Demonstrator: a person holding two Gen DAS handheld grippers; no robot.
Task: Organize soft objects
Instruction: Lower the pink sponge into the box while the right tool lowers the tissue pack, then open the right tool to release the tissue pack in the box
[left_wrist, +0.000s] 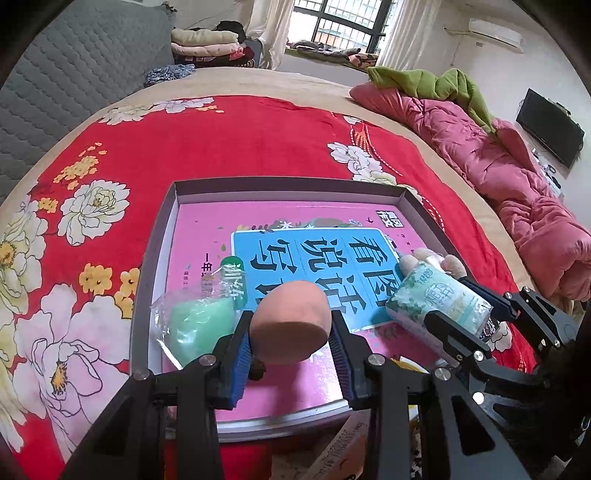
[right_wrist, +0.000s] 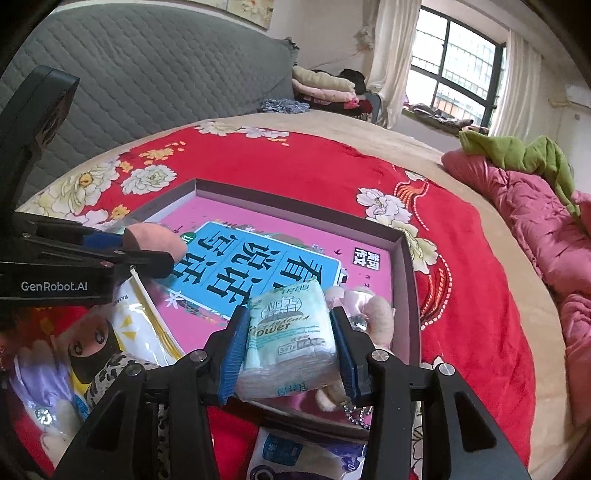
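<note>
My left gripper (left_wrist: 291, 343) is shut on a peach egg-shaped sponge (left_wrist: 290, 319), held over the near part of a shallow grey box (left_wrist: 288, 184) with a pink book (left_wrist: 207, 236) lying in it. A green sponge in clear wrap (left_wrist: 197, 326) lies in the box to the sponge's left. My right gripper (right_wrist: 291, 354) is shut on a pale green tissue pack (right_wrist: 290, 332), over the box's near right corner (right_wrist: 406, 258). A beige plush toy (right_wrist: 373, 310) lies under and beside the pack. The left gripper and sponge (right_wrist: 155, 238) show at the left of the right wrist view.
The box sits on a red floral blanket (left_wrist: 221, 140). A doll (right_wrist: 92, 343), a leopard-print item (right_wrist: 110, 369), a white packet (right_wrist: 140, 325) and other packets (right_wrist: 295, 454) lie at the near edge. Pink and green bedding (left_wrist: 517, 184) is piled at the right.
</note>
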